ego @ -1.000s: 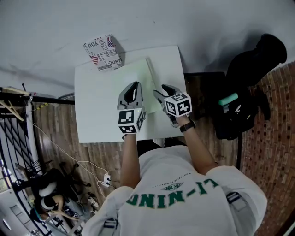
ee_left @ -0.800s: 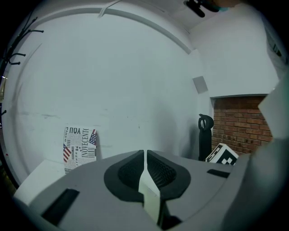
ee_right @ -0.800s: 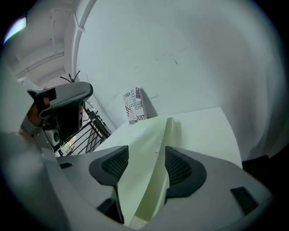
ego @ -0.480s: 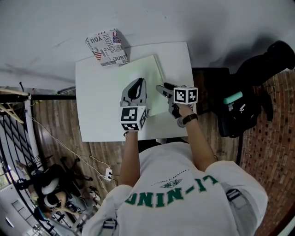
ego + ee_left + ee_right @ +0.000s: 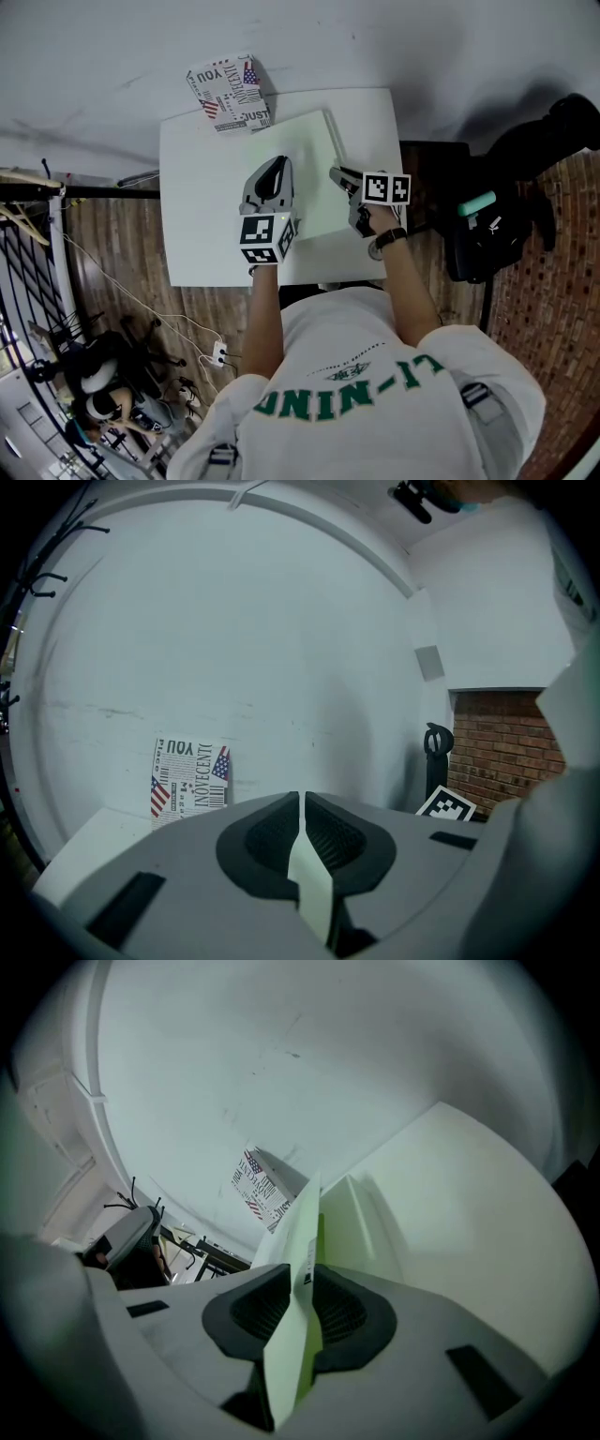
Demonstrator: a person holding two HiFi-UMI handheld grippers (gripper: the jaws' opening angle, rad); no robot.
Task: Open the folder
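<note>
A pale green folder (image 5: 314,169) lies on the white table (image 5: 202,225). My left gripper (image 5: 275,161) is over the folder's left part. In the left gripper view it (image 5: 300,803) is shut on a thin pale green sheet (image 5: 311,883) of the folder. My right gripper (image 5: 336,173) is at the folder's right edge. In the right gripper view its jaws (image 5: 307,1283) are closing, and the pads meet the folder's raised edge (image 5: 302,1241), which stands upright between them. The rest of the folder (image 5: 375,1222) lies flat ahead.
A box printed with flags and words (image 5: 230,92) stands at the table's far left corner against the white wall, also seen as the box (image 5: 190,778). A black bag (image 5: 497,225) sits on a dark stand to the right. Cables and a rack crowd the wooden floor at left.
The right gripper has rolled, so its marker cube shows another face, and it has closed on the folder's right edge. The folder now shows as a broad flat sheet. The left gripper stays over it.
</note>
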